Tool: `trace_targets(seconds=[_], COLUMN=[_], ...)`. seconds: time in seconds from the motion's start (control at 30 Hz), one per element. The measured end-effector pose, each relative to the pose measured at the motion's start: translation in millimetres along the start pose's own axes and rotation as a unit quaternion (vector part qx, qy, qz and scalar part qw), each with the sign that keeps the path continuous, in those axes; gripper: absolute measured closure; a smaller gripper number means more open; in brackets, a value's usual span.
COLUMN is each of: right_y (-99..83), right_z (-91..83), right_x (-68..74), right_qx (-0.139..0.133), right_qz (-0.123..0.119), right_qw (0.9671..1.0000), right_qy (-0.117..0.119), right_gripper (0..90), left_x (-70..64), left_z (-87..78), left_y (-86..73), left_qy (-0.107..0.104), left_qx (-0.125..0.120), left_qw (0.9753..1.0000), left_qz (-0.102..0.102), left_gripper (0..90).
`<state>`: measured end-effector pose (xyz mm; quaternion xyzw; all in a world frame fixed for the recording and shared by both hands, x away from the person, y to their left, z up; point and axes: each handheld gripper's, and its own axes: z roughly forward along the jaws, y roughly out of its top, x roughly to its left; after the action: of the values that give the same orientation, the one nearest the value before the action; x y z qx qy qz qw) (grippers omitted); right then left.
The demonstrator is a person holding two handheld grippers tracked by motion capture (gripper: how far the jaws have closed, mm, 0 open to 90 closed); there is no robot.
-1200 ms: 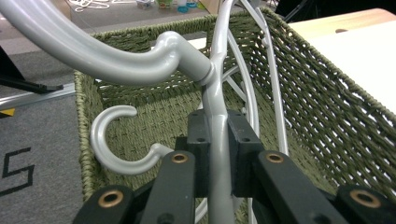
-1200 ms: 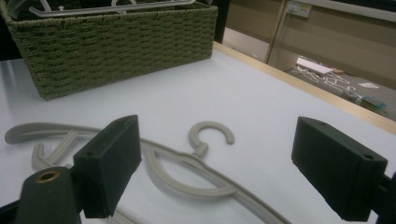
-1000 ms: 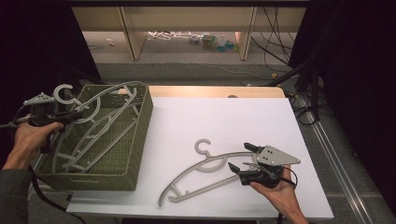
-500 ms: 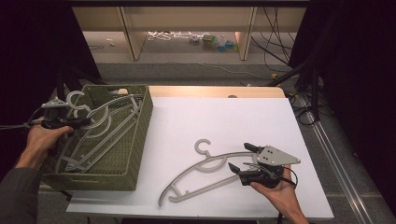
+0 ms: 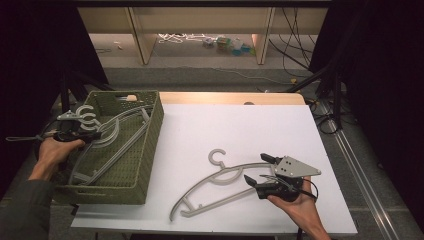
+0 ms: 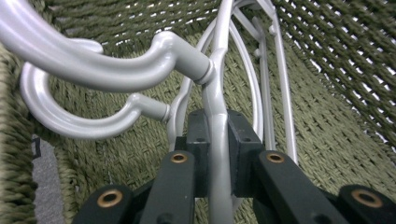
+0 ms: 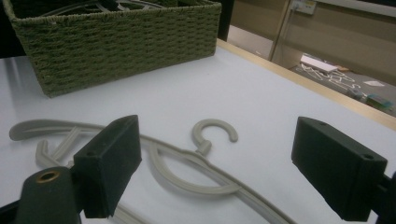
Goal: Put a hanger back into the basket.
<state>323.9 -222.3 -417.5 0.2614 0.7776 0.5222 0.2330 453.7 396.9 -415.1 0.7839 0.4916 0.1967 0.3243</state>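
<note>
Left gripper (image 6: 217, 154) clamped tight on a silver hanger (image 6: 219, 98) inside the green basket (image 5: 150, 145), right gripper (image 7: 215, 168) gaping wide over the grey hanger (image 7: 187, 158).

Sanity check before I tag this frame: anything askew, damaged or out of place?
Nothing damaged or spilled. One grey hanger lies flat on the white table, outside the green basket, with the open right gripper beside it. The left gripper clamps a hanger in the basket.

Silver-grey hangers (image 6: 219, 116), olive woven basket (image 5: 150, 145), white table (image 5: 260, 130).
</note>
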Motion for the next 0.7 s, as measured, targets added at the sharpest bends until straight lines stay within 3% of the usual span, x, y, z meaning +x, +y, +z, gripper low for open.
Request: trace_targets(seconds=[0.1,0.2,0.3,0.37,0.4,0.47,0.5,0.53,0.57,0.6,0.63,0.67,0.7], right_y=[-0.2,-0.4,-0.4,0.4,-0.3,-0.4,-0.4,-0.5,-0.5,-0.5,-0.4,-0.3,-0.3], right_z=[0.1,0.3,0.2,-2.3,-0.5,-0.5,-0.6,-0.4,-0.4,-0.3,-0.4,-0.2,-0.1], right_x=[-0.6,-0.5,-0.7,-1.3,-1.5,-1.4,-1.5,-1.5,-1.5,-1.6,-1.5,-1.3,-1.2], right_qx=[-0.002,0.000,-0.003,0.013,0.001,-0.002,-0.002,-0.002,-0.002,-0.001,-0.002,-0.003,-0.002], right_qz=[-0.001,0.000,0.000,-0.001,-0.001,0.002,0.003,0.003,0.003,0.002,0.002,0.003,0.003], right_qw=[1.0000,1.0000,1.0000,0.9999,1.0000,1.0000,1.0000,1.0000,1.0000,1.0000,1.0000,1.0000,1.0000], right_qy=[-0.002,-0.002,-0.003,-0.001,0.000,-0.002,-0.002,-0.002,-0.002,-0.002,-0.002,-0.003,-0.003], right_gripper=[16.6,16.6,16.6,16.5,16.5,16.5,16.5,16.5,16.5,16.5,16.5,16.4,16.4], left_x=[-0.4,-3.4,-4.6,-5.3,-7.1,-14.0,-14.0,-20.0,-20.0,-24.9,-24.9,-32.8,-32.8], left_z=[0.4,-5.6,-19.7,-23.8,-38.1,-49.2,-49.2,-63.5,-63.5,-75.2,-75.2,-88.3,-88.3], left_y=[-0.2,1.6,6.4,7.6,11.0,14.5,14.5,17.2,17.2,17.9,17.9,18.6,18.6], left_qy=[0.007,0.024,0.045,0.047,0.058,0.068,0.068,0.064,0.064,0.056,0.056,0.036,0.036], left_qx=[0.007,-0.029,-0.043,-0.049,-0.049,-0.073,-0.073,-0.095,-0.095,-0.120,-0.120,-0.141,-0.141], left_qw=[0.9999,0.9985,0.9968,0.9962,0.9961,0.9933,0.9933,0.9906,0.9906,0.9871,0.9871,0.9836,0.9836], left_qz=[0.009,-0.040,-0.051,-0.054,-0.046,-0.059,-0.059,-0.074,-0.074,-0.091,-0.091,-0.106,-0.106], left_gripper=[69.4,61.1,48.6,42.0,39.1,35.3,34.2,32.8,31.3,30.8,30.7,30.1,30.0])
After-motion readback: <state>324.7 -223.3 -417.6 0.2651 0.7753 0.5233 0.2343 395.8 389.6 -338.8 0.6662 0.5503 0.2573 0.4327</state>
